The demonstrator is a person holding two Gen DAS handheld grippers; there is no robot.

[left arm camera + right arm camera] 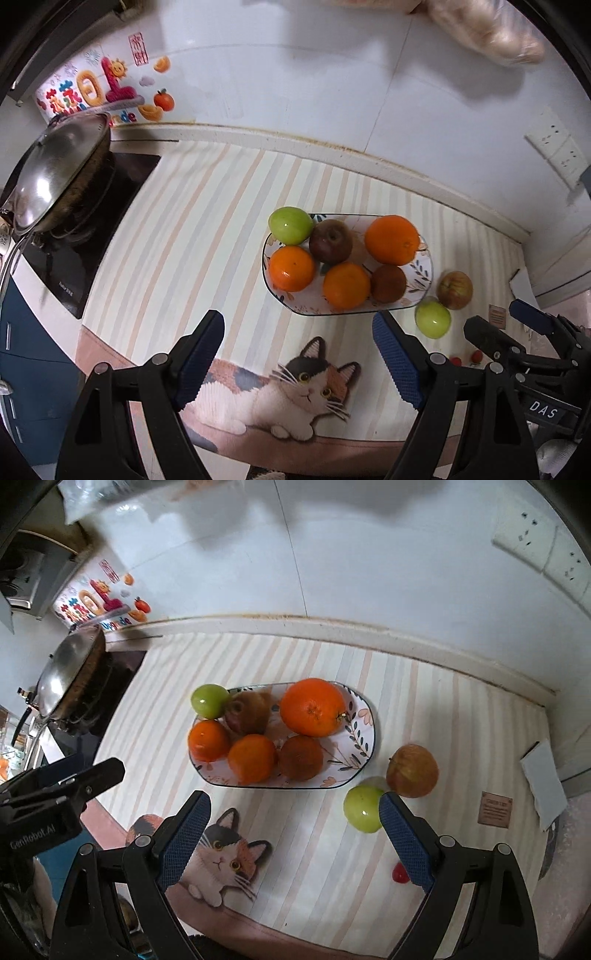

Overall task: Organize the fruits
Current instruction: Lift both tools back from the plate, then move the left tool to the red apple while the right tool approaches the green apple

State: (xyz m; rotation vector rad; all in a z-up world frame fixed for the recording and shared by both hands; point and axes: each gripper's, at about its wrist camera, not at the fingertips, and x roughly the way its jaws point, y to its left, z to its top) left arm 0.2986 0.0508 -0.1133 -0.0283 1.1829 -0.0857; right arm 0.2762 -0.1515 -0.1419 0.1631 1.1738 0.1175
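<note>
Green apple (364,808) partly behind the spread, empty right gripper (295,816); left gripper (297,341) likewise agape; red bits (400,872) perhaps cherries.

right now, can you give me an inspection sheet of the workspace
surface: striped mat with a cat print on the counter
job's things: oval plate holds a large orange, two smaller oranges, a green apple, a dark red apple and a brown fruit; a second green apple and a red-yellow apple lie on the mat beside it
clutter: small red fruit
grippers: left gripper open, empty; right gripper open, empty
cables: nothing seen
surroundings: lidded wok on a stove, wall sockets, tiled wall
</note>
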